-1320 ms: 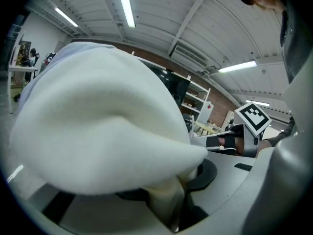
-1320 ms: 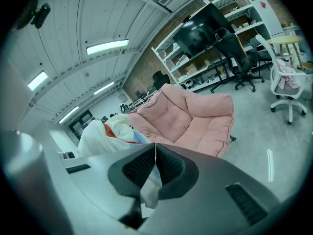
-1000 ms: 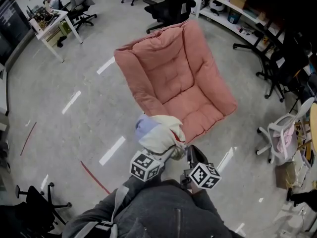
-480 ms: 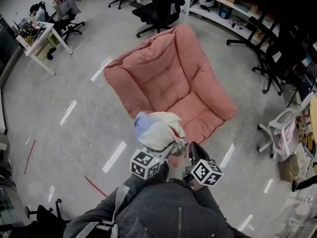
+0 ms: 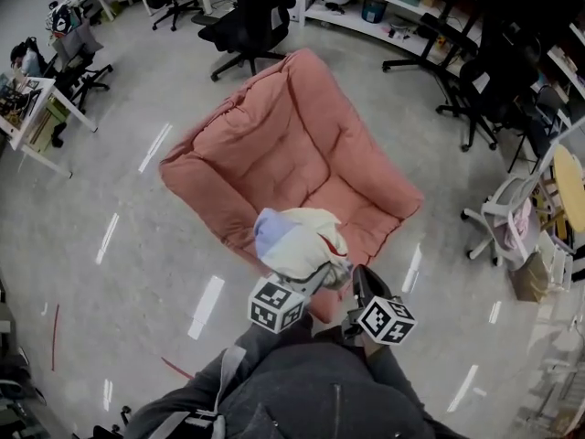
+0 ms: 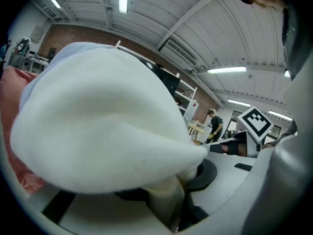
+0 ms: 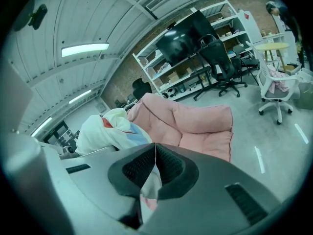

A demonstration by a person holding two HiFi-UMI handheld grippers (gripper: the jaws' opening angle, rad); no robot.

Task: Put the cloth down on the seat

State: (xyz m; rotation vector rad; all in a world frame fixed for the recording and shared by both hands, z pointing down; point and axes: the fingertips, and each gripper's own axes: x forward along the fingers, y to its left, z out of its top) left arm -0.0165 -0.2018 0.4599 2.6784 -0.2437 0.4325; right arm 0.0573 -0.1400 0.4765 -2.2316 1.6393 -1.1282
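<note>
A pink cushioned seat (image 5: 292, 144) lies on the floor ahead, and it also shows in the right gripper view as the seat (image 7: 205, 121). A bundled white cloth (image 5: 297, 240) with blue and red patches hangs over the seat's near edge. My left gripper (image 5: 317, 277) is shut on the cloth's lower part. In the left gripper view the cloth (image 6: 107, 126) fills most of the picture, pinched at the left gripper (image 6: 168, 204). My right gripper (image 5: 359, 282) sits just right of the bundle. In its own view the right gripper (image 7: 155, 168) is shut on a thin edge of the cloth (image 7: 105, 129).
Black office chairs (image 5: 247, 16) stand behind the seat and at the right (image 5: 484, 80). A white chair (image 5: 507, 227) with something pink on it is at the right, shelves (image 5: 366, 7) run along the back, and a desk (image 5: 27, 99) is at the far left.
Both grippers have carried the cloth forward toward the seat. The bundle now overlaps the seat's near edge, where earlier it hung in front of that edge.
</note>
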